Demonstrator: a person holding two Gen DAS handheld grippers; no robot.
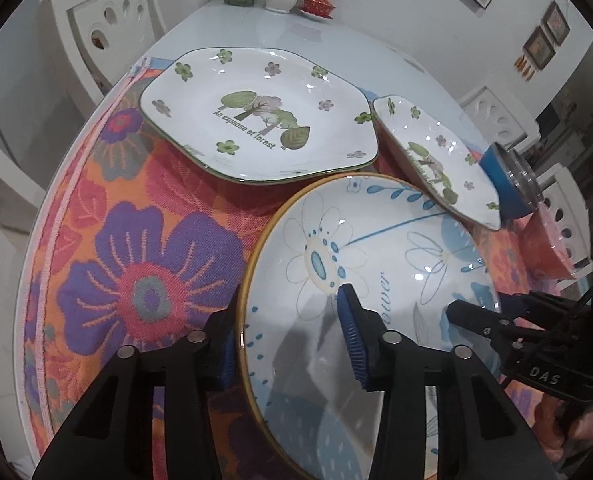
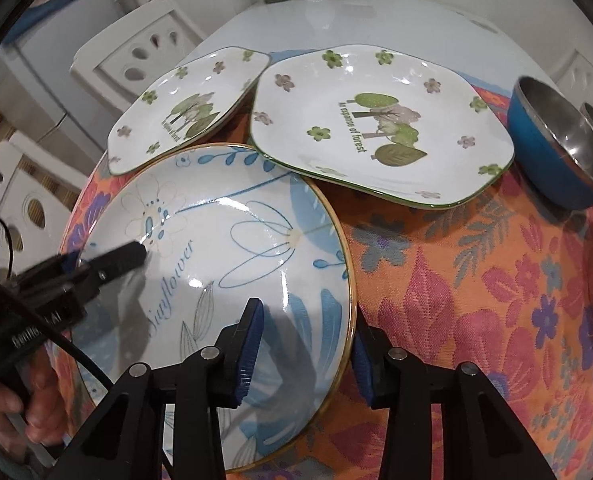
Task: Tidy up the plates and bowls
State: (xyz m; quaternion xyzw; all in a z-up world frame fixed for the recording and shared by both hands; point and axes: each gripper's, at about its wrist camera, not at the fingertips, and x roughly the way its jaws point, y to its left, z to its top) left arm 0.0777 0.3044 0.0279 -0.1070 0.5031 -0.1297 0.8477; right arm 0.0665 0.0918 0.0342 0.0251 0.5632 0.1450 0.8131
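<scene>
- Blue-flowered round ceramic plate with a gold rim (image 1: 336,280) is the thing in hand now; it lies at the near side of the orange floral cloth (image 1: 136,240) on the tabletop, and its far edge overlaps the large green-edged forest plate (image 1: 256,116).
- Your left tool (image 1: 288,344) has its jaws narrowed over the plate's left rim, one pad inside and one outside; your right tool (image 2: 304,352) stands the same way on the right rim.
- Both pads look pressed on the rim, so I judge this step as the two-sided grasp, with the lift not yet begun.
- Next you need to raise both sides evenly and keep the plate level.
- Take care of the small forest plate (image 1: 436,156), which leans just beside the far edge, and the blue steel bowl (image 2: 560,152).
</scene>
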